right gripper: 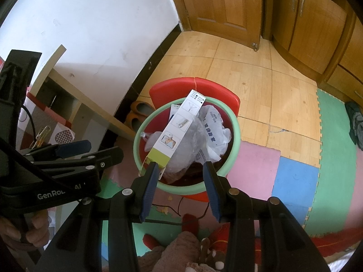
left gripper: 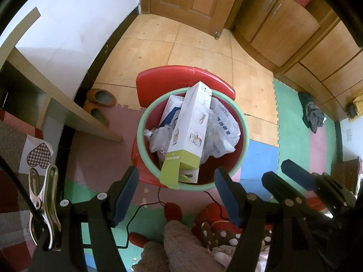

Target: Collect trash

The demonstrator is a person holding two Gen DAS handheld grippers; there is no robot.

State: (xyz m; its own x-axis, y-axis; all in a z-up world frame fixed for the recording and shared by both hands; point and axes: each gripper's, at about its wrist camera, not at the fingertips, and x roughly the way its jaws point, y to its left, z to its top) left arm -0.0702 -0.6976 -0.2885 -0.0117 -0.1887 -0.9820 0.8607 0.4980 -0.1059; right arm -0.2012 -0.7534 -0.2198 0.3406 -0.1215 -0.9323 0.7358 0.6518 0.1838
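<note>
Found long white cardboard box with green end (left gripper: 188,133) propped aslant in green-rimmed red plastic bin (left gripper: 244,145), atop crumpled plastic bags (left gripper: 223,127). Left gripper (left gripper: 177,195) and right gripper (right gripper: 180,189) spread, empty, poised above, presumably post-deposit.

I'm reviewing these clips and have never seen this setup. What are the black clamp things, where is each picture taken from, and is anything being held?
No robot here: a person carries a hand-held gripper in each hand, each with a fisheye camera looking along its two fingers. One picture is from the left gripper, the other from the right gripper. Both point down at a red bin with a green rim on foam floor mats. The bin is full: a long white box with a green end, and crumpled plastic bags. Both grippers stand open and hold nothing.
</note>
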